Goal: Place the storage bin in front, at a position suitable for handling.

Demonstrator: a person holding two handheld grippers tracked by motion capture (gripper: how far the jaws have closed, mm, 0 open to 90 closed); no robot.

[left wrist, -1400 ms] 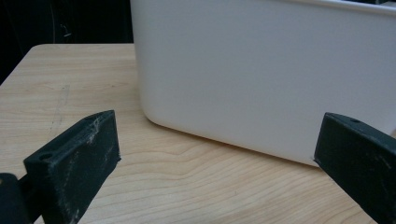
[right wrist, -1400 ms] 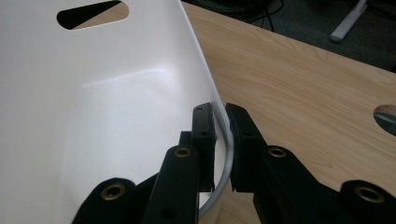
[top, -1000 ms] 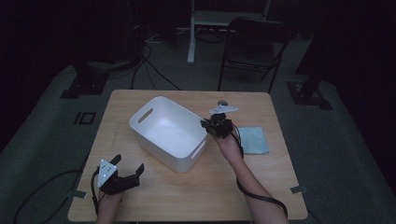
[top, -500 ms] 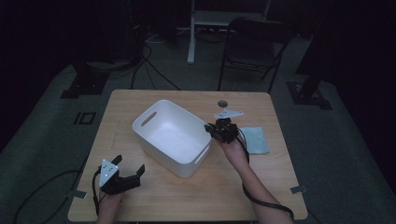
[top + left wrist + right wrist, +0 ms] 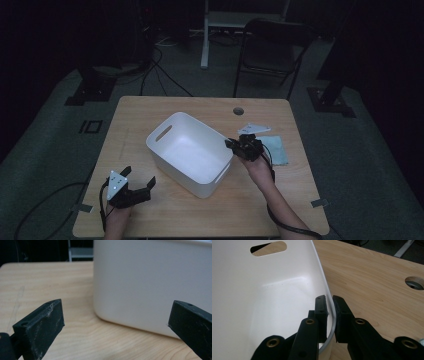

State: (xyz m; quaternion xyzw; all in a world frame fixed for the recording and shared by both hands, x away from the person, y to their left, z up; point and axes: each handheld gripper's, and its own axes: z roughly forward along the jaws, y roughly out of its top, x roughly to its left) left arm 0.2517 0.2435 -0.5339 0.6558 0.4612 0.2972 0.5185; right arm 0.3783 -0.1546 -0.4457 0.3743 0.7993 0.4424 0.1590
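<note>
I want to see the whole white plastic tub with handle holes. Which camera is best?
The high view: the whole white plastic tub shows there, rim and both handle slots. The left gripper view gives one outer wall; the right gripper view gives its inside and pinched rim.

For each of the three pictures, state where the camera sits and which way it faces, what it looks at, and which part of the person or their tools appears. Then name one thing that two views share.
High view: above the person's side, facing forward and down on the table; forearms, left gripper and right gripper show.
Left gripper view: low over the table, facing the white tub; its wide-apart jaws show.
Right gripper view: along its jaws, clamped on the tub's rim.
Shared: all three show the white tub.
</note>
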